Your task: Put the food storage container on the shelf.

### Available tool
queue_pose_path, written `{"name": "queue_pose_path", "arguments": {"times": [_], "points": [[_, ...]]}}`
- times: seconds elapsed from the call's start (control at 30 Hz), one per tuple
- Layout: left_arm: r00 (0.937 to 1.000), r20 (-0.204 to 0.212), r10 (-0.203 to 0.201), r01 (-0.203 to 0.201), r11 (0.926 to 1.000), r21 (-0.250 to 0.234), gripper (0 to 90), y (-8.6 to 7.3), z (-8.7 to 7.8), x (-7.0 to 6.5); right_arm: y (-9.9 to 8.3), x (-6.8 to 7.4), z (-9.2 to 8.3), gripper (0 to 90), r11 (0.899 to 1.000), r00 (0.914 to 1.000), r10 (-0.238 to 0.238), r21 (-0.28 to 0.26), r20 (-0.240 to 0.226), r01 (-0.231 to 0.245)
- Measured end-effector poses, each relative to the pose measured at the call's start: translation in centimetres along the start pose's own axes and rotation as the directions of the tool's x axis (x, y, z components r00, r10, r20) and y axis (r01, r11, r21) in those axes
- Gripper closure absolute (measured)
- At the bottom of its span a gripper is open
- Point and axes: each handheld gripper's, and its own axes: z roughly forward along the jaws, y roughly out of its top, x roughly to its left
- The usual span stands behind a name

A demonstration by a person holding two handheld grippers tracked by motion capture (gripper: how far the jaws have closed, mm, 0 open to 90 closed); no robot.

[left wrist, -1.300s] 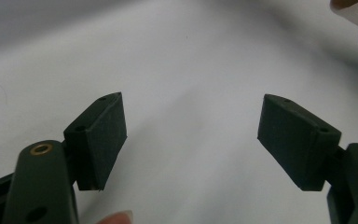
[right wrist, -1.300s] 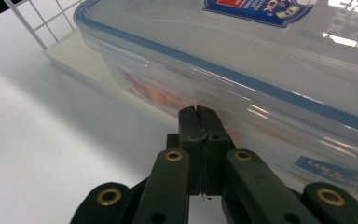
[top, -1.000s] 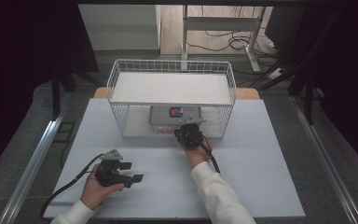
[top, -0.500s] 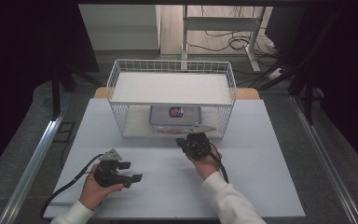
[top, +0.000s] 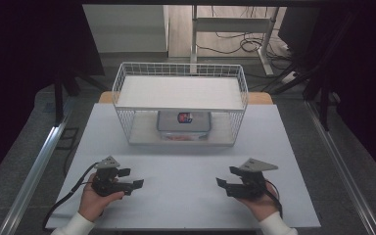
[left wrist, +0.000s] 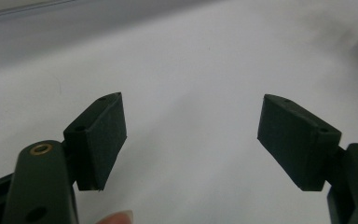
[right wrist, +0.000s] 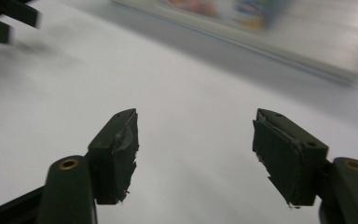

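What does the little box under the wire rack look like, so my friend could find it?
Start at the white wire rack standing at the far middle of the white table. Look beneath its flat white shelf, on the bottom level. There lies the small box, flat and grey-edged, and its red and blue picture on top is the one colourful spot among all that white.

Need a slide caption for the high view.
Both hand-held grippers, left and right, rest open on the white table before a wire basket holding a box.
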Motion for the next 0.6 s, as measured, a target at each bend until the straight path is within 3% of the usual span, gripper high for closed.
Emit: {"name": "queue_pose_path", "arguments": {"times": [0.13,0.3,0.4,0.6], "points": [[1.0,0.001,0.001,-0.001,1.0,0.009,23.1,0.0,0.3,0.0,-2.1,-1.8,-1.5,28.4,0.998,0.9973,0.053,0.014,0.051,-0.053],[0.9999,-0.011,0.009,-0.009,0.9999,0.004,23.1,0.0,0.1,0.1,-2.7,-2.8,-1.8,27.8,0.997,0.9929,0.072,0.012,0.095,-0.073],[0.9998,-0.012,0.015,-0.015,0.9999,0.006,23.2,0.0,0.1,0.1,-2.5,-2.5,-1.4,27.6,1.0,0.9918,0.02,0.01,0.126,-0.022],[0.9996,-0.019,0.022,-0.022,0.9996,0.015,23.1,-0.1,0.3,0.1,-2.5,-2.1,-1.2,27.4,1.0,0.9903,-0.009,0.014,0.139,0.007]]}}
